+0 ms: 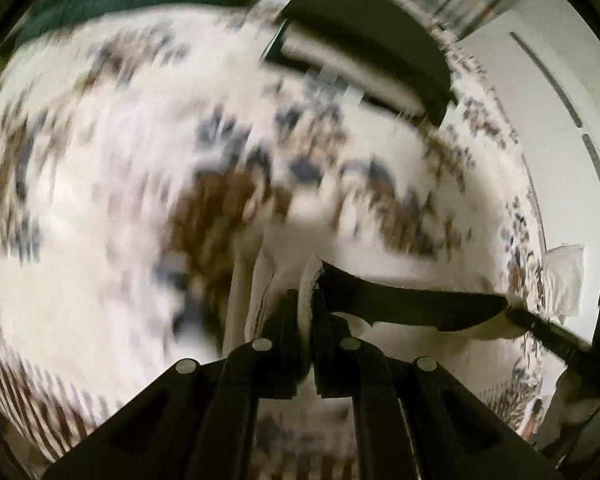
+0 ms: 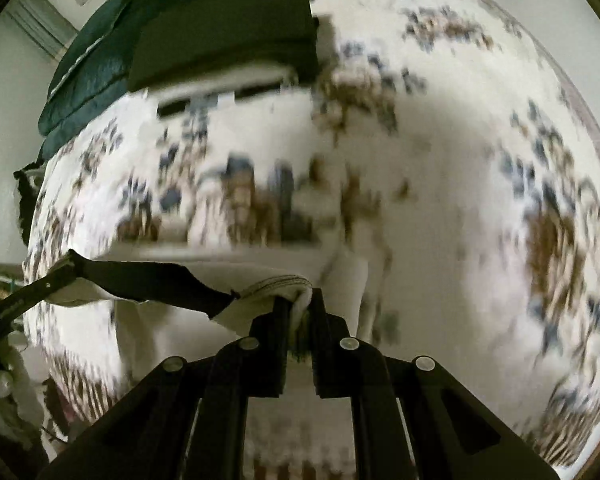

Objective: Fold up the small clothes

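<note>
Left gripper point(image 1: 306, 304) pinched nearly closed, fingers point(image 1: 285, 312) close together with a fold of white cloth clamped between the tips. Right gripper point(image 2: 300, 306) likewise drawn in tight, fingers point(image 2: 281, 312) squeezing a bunched hem of the same cloth. Each visible from the other's camera: right gripper point(image 1: 540, 326) reaching in from the right edge of the left wrist view, left gripper point(image 2: 40, 288) reaching in from the left edge of the right wrist view. Both held level with each other, well apart, tips pointing inward.

Open patterned bedspread point(image 2: 440, 152) ahead; a dark folded stack point(image 2: 228, 28) blocks its far edge.
</note>
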A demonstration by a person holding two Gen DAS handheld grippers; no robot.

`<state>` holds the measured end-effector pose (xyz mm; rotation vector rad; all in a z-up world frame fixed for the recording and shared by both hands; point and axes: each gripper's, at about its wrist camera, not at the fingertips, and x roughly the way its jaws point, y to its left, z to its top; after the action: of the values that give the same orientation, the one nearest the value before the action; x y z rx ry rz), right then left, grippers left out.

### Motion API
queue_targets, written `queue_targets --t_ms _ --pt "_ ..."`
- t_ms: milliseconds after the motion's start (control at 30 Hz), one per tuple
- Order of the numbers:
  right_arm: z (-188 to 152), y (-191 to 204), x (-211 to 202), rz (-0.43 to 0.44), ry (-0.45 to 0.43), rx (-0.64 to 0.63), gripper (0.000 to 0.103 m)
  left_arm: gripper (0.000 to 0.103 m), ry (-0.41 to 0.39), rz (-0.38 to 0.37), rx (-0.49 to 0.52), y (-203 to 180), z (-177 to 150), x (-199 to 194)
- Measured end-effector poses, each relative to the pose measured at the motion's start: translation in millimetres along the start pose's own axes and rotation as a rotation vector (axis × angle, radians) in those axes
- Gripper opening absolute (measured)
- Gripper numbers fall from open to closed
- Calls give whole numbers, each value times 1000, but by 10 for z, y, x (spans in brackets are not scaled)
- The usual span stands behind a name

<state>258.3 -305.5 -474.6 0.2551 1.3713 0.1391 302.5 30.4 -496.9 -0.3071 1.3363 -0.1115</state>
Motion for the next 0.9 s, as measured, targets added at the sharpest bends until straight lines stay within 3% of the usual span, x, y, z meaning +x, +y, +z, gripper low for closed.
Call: queue_targets --t_ms 167,267,333,367,567,667,767,800,833,867,900 --pt "-651 -183 294 4 133 -3 12 7 139 -8 -88 293 -501 243" --pt "-878 -340 363 8 215 26 26 26 174 -54 -169 511 -767 180" --pt "-988 -452 337 1 243 47 41 42 166 -73 -216 631 -875 51" --pt "-1020 -519 309 1 248 65 48 44 155 -76 -231 669 -898 -8" --pt "-994 -948 114 120 187 346 52 44 87 -102 -278 773 -644 3" --pt "-946 -1070 190 237 160 489 53 44 79 -117 -277 719 -449 202" --pt "-894 -1043 392 279 180 546 53 41 80 -95 -251 619 -342 397" --pt "-875 -1011 453 288 188 554 53 19 76 -92 -245 599 -333 421" --pt "-876 -972 518 296 197 559 51 3 78 -83 -231 558 -326 445" --pt "-873 -934 536 296 192 557 33 3 78 -74 -220 532 -329 447" --pt "-850 -901 531 278 179 549 5 3 67 -51 -210 518 -341 416"
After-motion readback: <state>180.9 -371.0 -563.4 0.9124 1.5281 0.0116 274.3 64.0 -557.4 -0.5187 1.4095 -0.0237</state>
